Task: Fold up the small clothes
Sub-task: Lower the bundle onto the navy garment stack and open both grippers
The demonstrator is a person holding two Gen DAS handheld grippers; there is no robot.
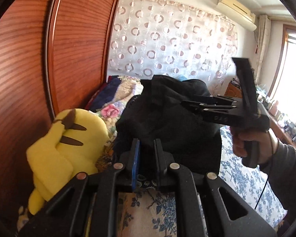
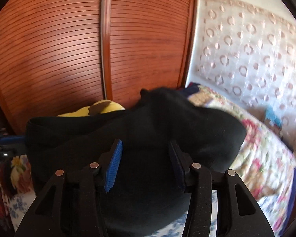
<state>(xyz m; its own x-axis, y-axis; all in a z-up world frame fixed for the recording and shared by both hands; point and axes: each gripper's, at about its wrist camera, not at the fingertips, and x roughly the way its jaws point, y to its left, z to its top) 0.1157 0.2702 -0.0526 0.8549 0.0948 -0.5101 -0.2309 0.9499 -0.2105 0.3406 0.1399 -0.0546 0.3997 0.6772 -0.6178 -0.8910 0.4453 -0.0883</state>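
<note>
Floral bed (image 1: 242, 169): black garment (image 1: 167, 114), no legible text.

Daylight glares from the window (image 1: 294, 59); right view blurred, edges warped

A bed (image 1: 238, 173) in blue-floral sheets carries a black garment (image 1: 167, 118) ahead of the left gripper (image 1: 147, 144), a yellow plush toy (image 1: 69, 148) to its left.

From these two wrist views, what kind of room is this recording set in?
Most likely a home bedroom. A bed with a floral quilt fills the foreground, slatted wooden wardrobe doors stand behind it, and a yellow plush toy sits by them. A patterned curtain hangs at the back.
</note>
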